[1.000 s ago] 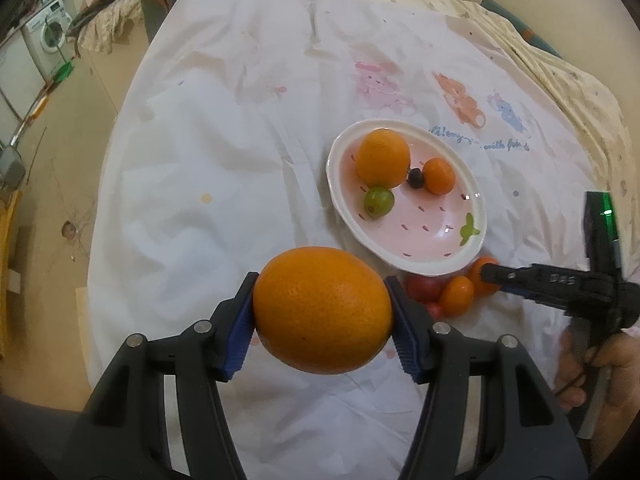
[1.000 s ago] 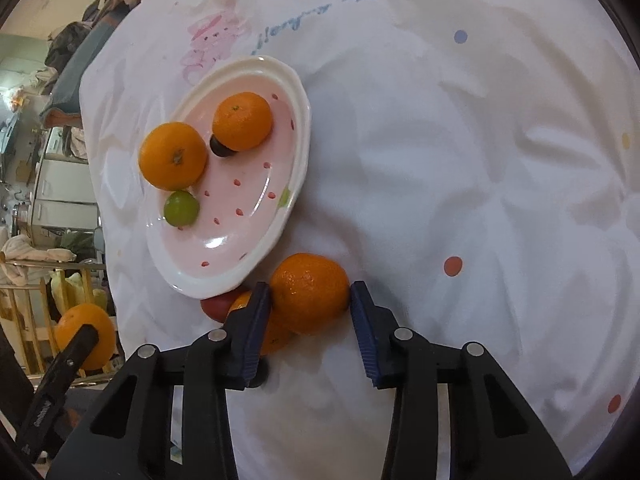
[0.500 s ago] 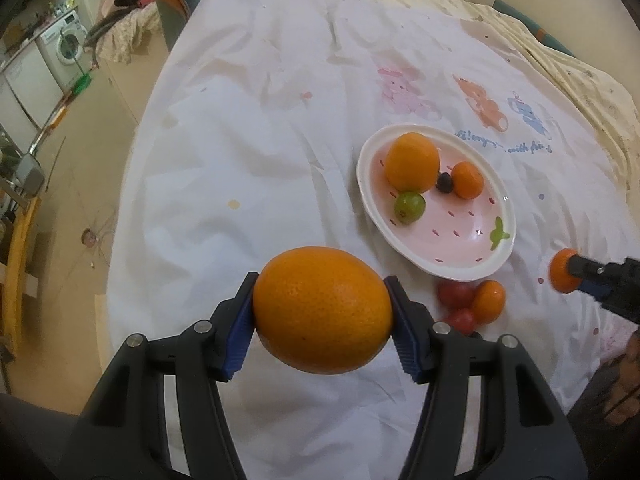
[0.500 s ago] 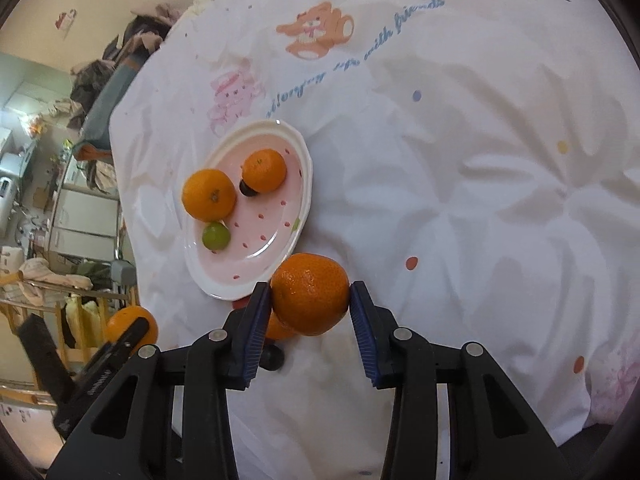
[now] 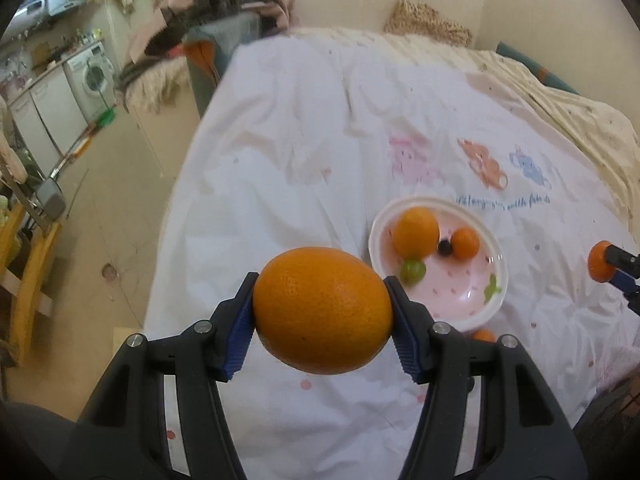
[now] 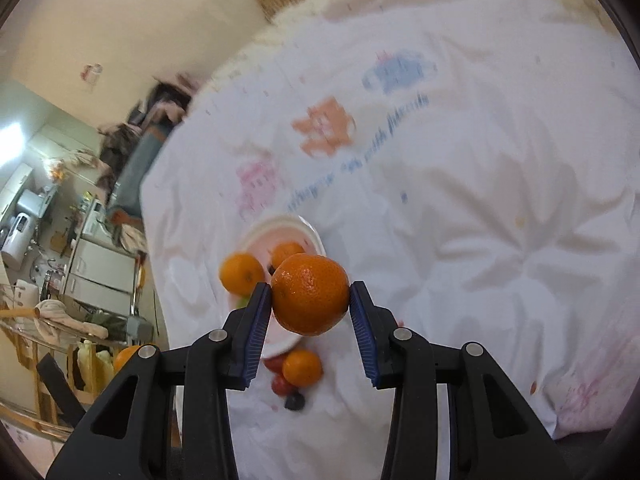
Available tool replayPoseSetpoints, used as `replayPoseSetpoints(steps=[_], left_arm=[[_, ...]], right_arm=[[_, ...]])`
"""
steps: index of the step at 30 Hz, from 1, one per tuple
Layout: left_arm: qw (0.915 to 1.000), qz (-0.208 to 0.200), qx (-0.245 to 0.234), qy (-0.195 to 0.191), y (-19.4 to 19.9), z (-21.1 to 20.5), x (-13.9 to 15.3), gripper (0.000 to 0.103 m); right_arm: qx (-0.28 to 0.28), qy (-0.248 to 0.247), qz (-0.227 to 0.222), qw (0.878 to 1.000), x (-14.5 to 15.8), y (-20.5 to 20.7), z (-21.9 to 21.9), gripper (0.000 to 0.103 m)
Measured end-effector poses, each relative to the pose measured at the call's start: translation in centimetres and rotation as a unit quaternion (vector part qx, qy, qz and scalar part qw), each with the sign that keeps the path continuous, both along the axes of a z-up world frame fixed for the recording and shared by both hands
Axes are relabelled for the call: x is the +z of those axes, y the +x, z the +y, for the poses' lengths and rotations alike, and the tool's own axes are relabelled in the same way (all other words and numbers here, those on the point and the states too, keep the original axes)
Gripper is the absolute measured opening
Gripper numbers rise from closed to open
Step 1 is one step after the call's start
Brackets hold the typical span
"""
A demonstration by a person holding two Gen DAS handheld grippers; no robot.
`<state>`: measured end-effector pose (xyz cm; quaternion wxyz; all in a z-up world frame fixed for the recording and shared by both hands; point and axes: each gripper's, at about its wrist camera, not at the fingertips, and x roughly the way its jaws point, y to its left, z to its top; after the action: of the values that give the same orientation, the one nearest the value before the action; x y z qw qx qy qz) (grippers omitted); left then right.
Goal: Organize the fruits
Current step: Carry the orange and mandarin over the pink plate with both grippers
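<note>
Left gripper (image 5: 322, 316): blue ribbed pads pinch a big orange (image 5: 322, 310) at its widest, one pad per side, so the round, pebbly, slick-skinned fruit can't roll out; it hangs in the air nearer the camera than the plate (image 5: 476, 322). Right gripper (image 6: 310, 308): pads clamp a smaller mandarin (image 6: 310, 294) the same way, glossy skin w/ fine dimples, carried above the plate's near edge. Both grips look firm but not crushing, prob. bc the peel gives a little under the ribs. The plate is an oval, glazed, pink-speckled ceramic dish w/ a raised white rim, which I'd judge is the collecting spot: inside it sit a mid-size orange (image 5: 415, 231), a small mandarin (image 5: 465, 243), a green round fruit (image 5: 413, 271) and a tiny dark berry (image 5: 444, 246), bunched at the far-left part, leaving bare glaze on the near-right for more. Just off the plate's near rim, on the rumpled white cartoon-print sheet (image 5: 280, 168), lie leftovers: another mandarin (image 6: 302, 367), red tomato-like fruits (image 6: 280, 384), a dark berry (image 6: 295, 401). The soft cloth dents, so loose fruit stays put.
</note>
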<state>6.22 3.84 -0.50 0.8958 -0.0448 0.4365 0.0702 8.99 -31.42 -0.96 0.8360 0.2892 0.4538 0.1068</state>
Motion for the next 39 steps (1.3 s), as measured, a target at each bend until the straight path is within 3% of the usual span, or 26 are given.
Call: replayPoseSetpoints(steps=[9, 14, 20, 30, 39], left_arm=[[0.9996, -0.022, -0.018, 0.005, 2.2, -1.5, 2.9, 0.056], [0.9987, -0.036, -0.035, 0.01, 3.9, -2.8, 4.2, 0.056], [0.9977, -0.041, -0.053, 0.012, 6.0, -4.1, 4.4, 0.056], [0.9958, -0.028, -0.087, 0.007, 9.5, -6.1, 2.3, 0.057], [0.9962, 0.018, -0.085, -0.009, 11.2, -5.3, -2.5, 0.057]], right_arm=[[0.026, -0.019, -0.079, 0.996, 3.3, 0.5, 1.6, 0.042], [0.035, -0.023, -0.095, 0.995, 3.9, 1.7, 2.3, 0.042], [0.039, 0.005, -0.108, 0.993, 4.1, 3.6, 2.2, 0.042], [0.071, -0.022, -0.076, 0.994, 1.9, 7.2, 4.2, 0.042], [0.091, -0.009, -0.004, 0.996, -2.6, 10.9, 5.3, 0.042]])
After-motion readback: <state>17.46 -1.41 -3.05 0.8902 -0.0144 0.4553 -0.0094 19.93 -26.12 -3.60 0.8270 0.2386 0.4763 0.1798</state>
